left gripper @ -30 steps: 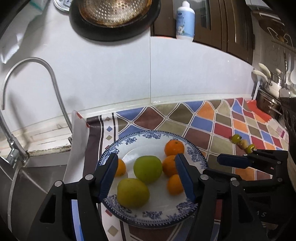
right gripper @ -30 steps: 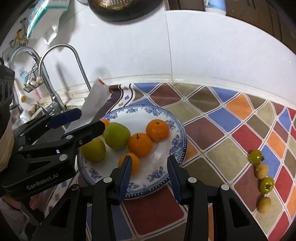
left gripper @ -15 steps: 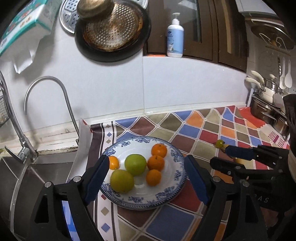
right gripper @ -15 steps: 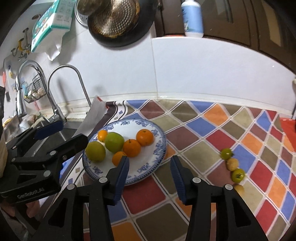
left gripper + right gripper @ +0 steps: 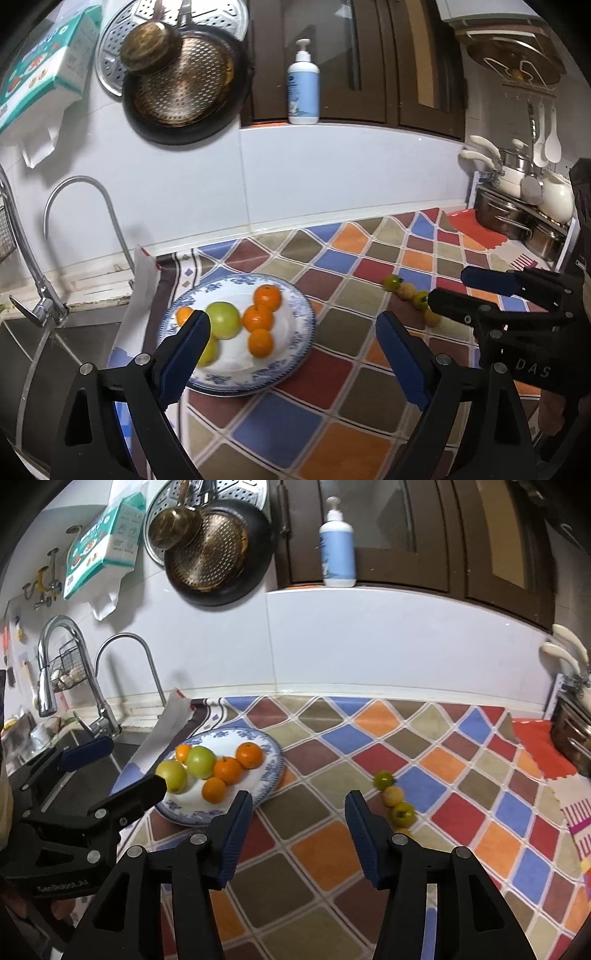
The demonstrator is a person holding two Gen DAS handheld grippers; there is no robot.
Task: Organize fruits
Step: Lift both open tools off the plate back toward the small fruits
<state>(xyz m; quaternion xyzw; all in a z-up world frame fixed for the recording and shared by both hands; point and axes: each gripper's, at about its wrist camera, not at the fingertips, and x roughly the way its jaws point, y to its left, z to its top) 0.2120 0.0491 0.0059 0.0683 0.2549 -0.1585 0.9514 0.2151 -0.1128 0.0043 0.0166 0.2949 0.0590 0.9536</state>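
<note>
Both tongs have backed off the glossy plate, gaping empty.

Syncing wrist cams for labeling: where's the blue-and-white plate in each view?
Left wrist: plate lower left of centre, beside the left gripper, whose left finger covers part of it.
Right wrist: plate left of centre, above the right gripper.
Shared landmark: soap bottle on the ledge above the white wall tiles.
</note>
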